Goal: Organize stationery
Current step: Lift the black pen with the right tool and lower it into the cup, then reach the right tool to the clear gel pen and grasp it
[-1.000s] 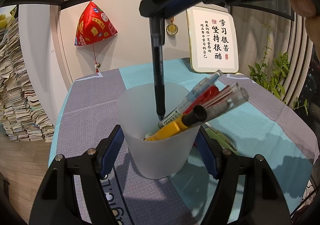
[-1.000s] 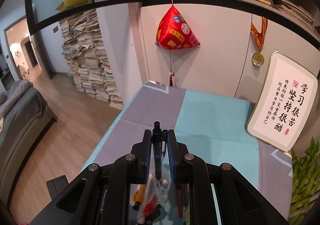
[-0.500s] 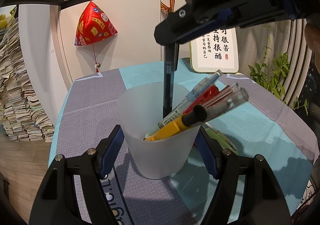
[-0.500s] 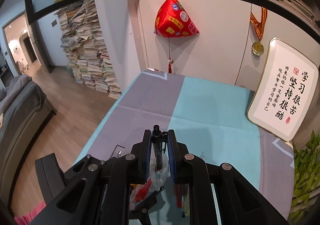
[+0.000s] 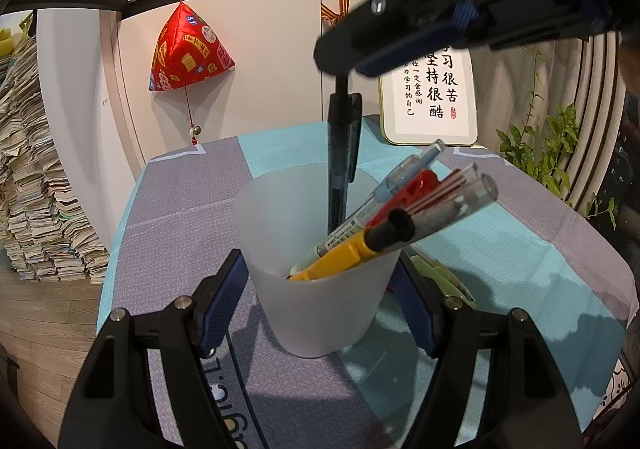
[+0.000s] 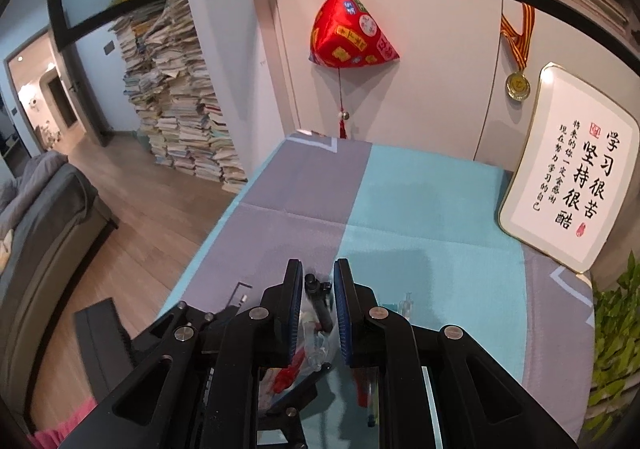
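Observation:
A frosted white cup (image 5: pixel 316 313) stands on the grey and teal tablecloth (image 5: pixel 180 201), and my left gripper (image 5: pixel 318 261) is shut on its sides. Several pens lean to the right in it, among them a yellow marker (image 5: pixel 340 257) and a red pen (image 5: pixel 416 185). Above the cup, my right gripper (image 5: pixel 340 67) is shut on the top of a black pen (image 5: pixel 340 153), which hangs upright with its lower end inside the cup. In the right wrist view the black pen (image 6: pixel 316 289) sits between the blue pads of my right gripper (image 6: pixel 317 269). The cup (image 6: pixel 316 349) shows blurred below them.
A framed calligraphy board (image 5: pixel 432 89) leans on the wall at the table's back right, with a plant (image 5: pixel 552 153) beside it. Something green (image 5: pixel 440 277) lies on the cloth behind the cup. The table's left edge drops to a wooden floor with stacked books (image 6: pixel 180 121).
My right gripper has shifted right and come closer in the left wrist view. The black pen has sunk deeper into the cup. The cup and my left gripper have not moved.

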A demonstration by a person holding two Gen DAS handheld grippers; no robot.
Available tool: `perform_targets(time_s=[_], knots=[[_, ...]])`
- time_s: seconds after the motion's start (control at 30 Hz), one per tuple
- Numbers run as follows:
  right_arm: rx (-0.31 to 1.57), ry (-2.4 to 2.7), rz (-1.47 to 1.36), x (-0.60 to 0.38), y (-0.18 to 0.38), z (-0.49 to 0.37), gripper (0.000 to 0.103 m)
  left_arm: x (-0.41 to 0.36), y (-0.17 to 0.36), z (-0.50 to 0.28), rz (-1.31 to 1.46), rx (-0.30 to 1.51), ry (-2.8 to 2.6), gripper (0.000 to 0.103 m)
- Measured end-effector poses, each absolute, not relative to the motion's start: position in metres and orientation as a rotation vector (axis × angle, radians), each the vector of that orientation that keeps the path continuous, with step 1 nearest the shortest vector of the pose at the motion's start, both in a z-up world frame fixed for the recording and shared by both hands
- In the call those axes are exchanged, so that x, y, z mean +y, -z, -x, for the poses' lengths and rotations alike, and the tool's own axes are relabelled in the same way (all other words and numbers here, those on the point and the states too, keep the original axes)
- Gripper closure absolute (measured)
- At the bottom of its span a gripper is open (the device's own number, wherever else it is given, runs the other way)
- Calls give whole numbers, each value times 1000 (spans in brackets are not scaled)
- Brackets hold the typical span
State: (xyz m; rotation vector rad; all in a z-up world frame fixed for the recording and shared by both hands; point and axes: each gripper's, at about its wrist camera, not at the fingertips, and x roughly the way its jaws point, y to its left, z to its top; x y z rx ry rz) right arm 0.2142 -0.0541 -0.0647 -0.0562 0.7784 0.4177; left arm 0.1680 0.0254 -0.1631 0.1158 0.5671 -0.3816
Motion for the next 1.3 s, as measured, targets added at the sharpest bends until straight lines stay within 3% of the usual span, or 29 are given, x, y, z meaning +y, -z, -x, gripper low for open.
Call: perform_targets(time_s=[0.43,0.87,1.3], knots=[[743,-352,17,-83,52,-208,87,25,163,-168,-116,567,382,31],[1033,-230,24,-113,149,-245,87,25,163,-168,-116,568,382,31],[1125,-250,38,-109,182,-249,87,26,163,-168,-115,568,382,31]])
